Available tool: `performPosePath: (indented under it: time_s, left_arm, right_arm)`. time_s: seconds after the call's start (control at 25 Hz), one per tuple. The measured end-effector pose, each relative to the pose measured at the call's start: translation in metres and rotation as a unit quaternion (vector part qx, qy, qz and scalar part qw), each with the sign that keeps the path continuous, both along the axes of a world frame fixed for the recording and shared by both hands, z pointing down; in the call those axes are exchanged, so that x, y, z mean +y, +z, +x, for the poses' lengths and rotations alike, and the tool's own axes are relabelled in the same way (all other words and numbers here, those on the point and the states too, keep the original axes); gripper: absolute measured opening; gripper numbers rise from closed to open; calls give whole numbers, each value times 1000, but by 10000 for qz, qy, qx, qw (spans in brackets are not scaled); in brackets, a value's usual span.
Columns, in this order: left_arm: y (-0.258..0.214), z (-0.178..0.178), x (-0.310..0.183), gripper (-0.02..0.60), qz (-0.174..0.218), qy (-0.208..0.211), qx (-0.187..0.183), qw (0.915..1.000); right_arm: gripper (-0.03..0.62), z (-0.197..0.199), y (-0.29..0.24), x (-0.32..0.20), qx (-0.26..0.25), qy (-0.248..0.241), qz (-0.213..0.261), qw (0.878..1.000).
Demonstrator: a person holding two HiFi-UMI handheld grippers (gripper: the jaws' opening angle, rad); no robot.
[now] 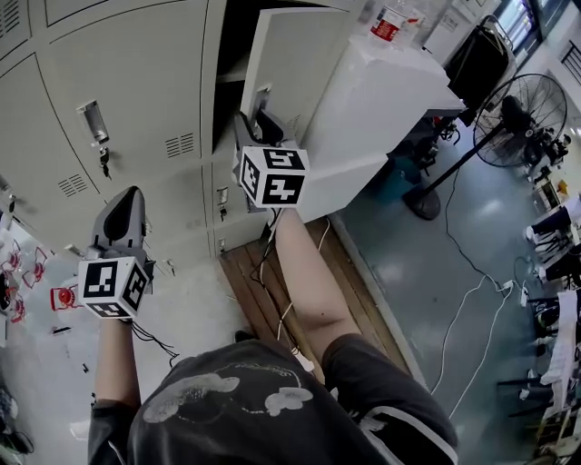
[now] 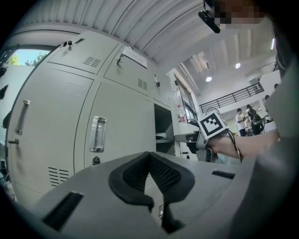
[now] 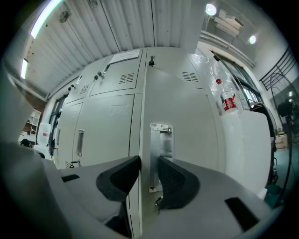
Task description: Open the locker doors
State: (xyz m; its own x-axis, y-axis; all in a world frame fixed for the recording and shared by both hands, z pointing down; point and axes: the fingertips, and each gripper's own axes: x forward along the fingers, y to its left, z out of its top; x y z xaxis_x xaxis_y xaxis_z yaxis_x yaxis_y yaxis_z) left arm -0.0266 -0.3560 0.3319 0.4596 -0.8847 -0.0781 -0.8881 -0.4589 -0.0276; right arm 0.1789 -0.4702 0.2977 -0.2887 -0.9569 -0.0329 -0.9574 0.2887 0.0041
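Locker door (image 1: 292,56) stands swung out from the bank of lockers at the top centre of the head view, with its dark compartment open beside it. The right claw (image 1: 258,120) reaches level to the door's free edge, its marker cube (image 1: 272,175) just below. The left claw (image 1: 126,202) hangs at the lower left in front of the closed lockers (image 1: 136,82) and touches nothing. A white cabinet (image 1: 390,91) with a bottle (image 1: 388,20) on top fills the upper right, and a fan (image 1: 525,118) stands at the far right.

In the left gripper view the left claw (image 2: 149,156) has its pads together at the tips, nothing between them. Closed doors fill the left half; the open compartment (image 2: 162,122) shows at centre.

In the right gripper view the right claw (image 3: 145,172) is clamped on the locker door (image 3: 187,116), the door's edge standing between the two pads. The handle plate (image 3: 161,140) sits just above the right-hand pad.
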Motion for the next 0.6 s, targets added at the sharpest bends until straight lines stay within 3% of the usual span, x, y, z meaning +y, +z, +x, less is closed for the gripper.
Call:
performPosePath:
  time_s: [0.6]
  left_arm:
    - [6, 51, 11, 8, -57, 597, -9, 9982]
  right_arm:
    - [158, 47, -2, 54, 316, 549, 156, 9979]
